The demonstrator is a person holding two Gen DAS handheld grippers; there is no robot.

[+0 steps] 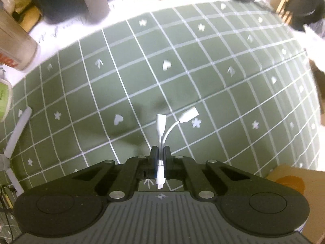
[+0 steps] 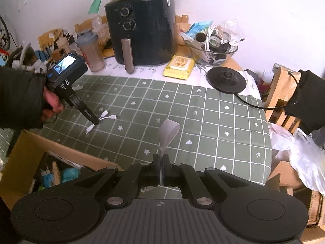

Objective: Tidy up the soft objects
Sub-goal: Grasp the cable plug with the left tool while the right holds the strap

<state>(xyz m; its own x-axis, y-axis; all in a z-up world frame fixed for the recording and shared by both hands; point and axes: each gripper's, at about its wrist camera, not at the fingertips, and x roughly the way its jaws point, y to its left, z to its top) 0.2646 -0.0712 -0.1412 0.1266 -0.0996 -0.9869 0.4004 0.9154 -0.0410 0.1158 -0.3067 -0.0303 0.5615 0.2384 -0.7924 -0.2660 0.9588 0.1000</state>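
My left gripper (image 1: 160,151) is shut on a short white splitter cable (image 1: 162,130); two plug ends stick out ahead of the fingers and one hangs behind them, above the green checked cloth (image 1: 182,61). The right wrist view shows that gripper (image 2: 95,123) and the cable (image 2: 105,118) held low over the cloth at the left. My right gripper (image 2: 161,159) is shut on a grey looped band (image 2: 168,133), which stands up from the fingers above the cloth (image 2: 203,122).
An open cardboard box (image 2: 61,162) with blue soft things stands by the table's near left edge. A black air fryer (image 2: 144,32), shaker bottle (image 2: 91,50), yellow wipes pack (image 2: 178,66), glass bowl (image 2: 213,48) and kettle base (image 2: 226,79) line the back. Plastic bags (image 2: 300,158) lie at the right.
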